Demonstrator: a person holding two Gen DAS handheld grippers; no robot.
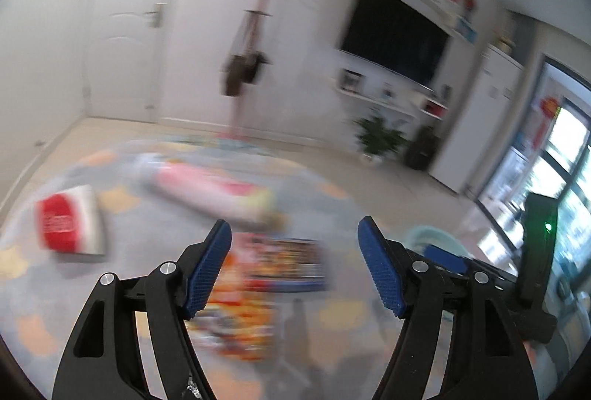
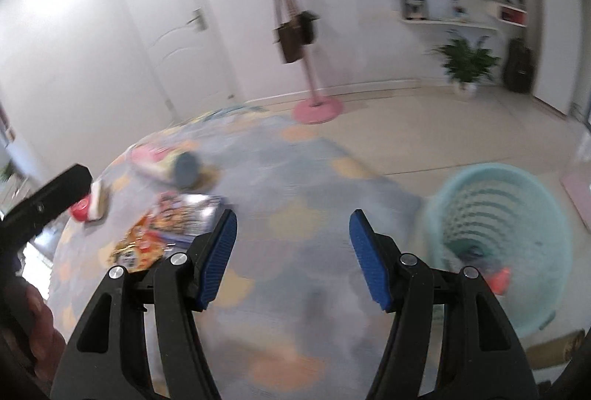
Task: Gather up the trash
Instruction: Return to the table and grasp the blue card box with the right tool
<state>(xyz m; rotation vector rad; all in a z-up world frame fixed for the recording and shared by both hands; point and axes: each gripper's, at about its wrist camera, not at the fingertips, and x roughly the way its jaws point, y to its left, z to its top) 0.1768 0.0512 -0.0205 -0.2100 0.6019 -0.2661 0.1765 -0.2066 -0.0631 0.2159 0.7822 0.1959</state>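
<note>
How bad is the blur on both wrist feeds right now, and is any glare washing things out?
Left wrist view: heavy motion smear on the red-and-white packet and snack wrappers; window blown out. Right wrist view: mat and teal basket smeared, ceiling-light glare top left. In both, the open jaws stay sharp.

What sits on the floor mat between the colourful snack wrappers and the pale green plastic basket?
Nothing: the right wrist view shows only bare patterned mat between the colourful snack wrappers and the pale green plastic basket.
</note>
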